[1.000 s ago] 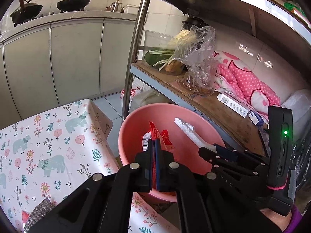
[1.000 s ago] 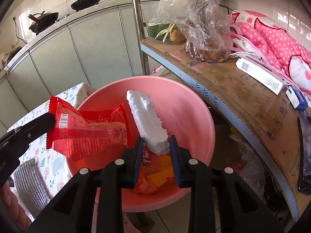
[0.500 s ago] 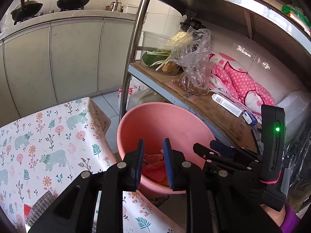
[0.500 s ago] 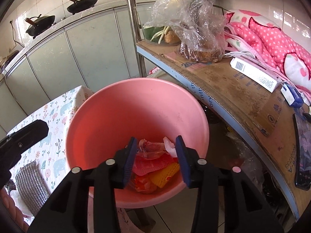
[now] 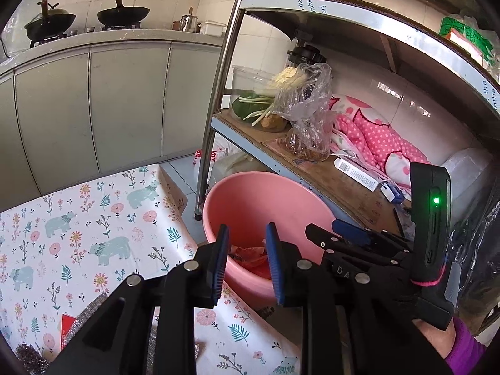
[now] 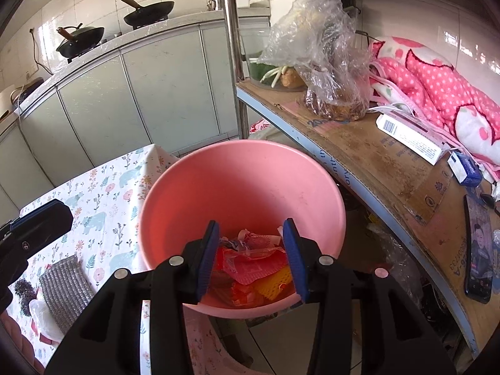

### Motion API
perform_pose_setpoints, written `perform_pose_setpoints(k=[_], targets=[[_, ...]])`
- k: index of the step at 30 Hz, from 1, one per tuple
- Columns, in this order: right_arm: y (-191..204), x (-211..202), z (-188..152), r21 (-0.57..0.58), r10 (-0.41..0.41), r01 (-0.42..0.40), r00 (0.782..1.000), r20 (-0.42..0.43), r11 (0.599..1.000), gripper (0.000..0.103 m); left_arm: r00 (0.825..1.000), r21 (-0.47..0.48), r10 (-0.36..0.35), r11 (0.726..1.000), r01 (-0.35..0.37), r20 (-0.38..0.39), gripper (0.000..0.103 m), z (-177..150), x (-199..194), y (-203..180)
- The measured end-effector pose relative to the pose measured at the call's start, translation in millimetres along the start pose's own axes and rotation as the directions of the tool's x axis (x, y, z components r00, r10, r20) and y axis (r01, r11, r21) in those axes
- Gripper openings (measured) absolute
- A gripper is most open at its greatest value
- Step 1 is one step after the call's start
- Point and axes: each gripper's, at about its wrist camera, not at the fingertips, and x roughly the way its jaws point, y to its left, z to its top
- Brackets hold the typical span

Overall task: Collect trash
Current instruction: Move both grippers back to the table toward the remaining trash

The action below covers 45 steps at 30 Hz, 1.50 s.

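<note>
A pink plastic basin (image 6: 243,184) sits just past the table's corner, beside the metal shelf. Red and orange wrappers (image 6: 253,265) lie heaped at its bottom; in the left wrist view only a bit of that trash (image 5: 250,254) shows inside the basin (image 5: 265,200). My right gripper (image 6: 250,237) hangs open over the basin's near rim with nothing between its fingers. My left gripper (image 5: 245,243) is open and empty too, over the table's edge. The right gripper (image 5: 343,234) shows beside it at the right.
A floral tablecloth (image 5: 93,225) covers the table. On it lie a grey knitted cloth (image 6: 64,284), a dark scrubber (image 6: 23,290) and a clear plastic scrap (image 6: 42,312). The metal shelf (image 6: 375,168) holds a plastic bag (image 6: 325,53), a white box (image 6: 412,137), a phone (image 6: 478,247) and pink bedding (image 6: 443,87).
One second ago the left gripper held a red wrapper and the right a white foam piece over the basin. Both have been let go into it, and both grippers have opened and drawn back.
</note>
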Motion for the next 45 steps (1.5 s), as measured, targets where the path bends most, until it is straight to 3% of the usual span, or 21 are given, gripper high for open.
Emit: perform_pose_setpoints(k=[16,20,28,38,45], targets=[[29,-29,-10,-0.045,0.027,-0.026,0.999,0.024,0.999,0.043,0.999,0.003,0.021,1.0,-0.021,0.036,0.024,-15,-53,13],[34,-37,-13,-0.05,0.042,-0.041,0.999,0.029,0.998,0.043,0.998,-0.005,0.04,0.999,-0.04,0.048,0.031,-19,-69,22],[53,-56,-23,-0.076,0.126,-0.123,0.991,0.039,0.989,0.043,0.989,-0.068,0.124,0.991,-0.119,0.074,0.038,-34,-116,64],[85,-59,-40,-0.125,0.245,-0.246,0.969,-0.017,0.961,0.043,0.974,-0.154,0.218,0.966,-0.208,0.055,0.038,-65,-161,113],[101,-51,-53,-0.149,0.287,-0.294,0.956,-0.065,0.944,0.043,0.983,-0.196,0.184,0.964,-0.181,-0.006,0.038,-93,-164,123]])
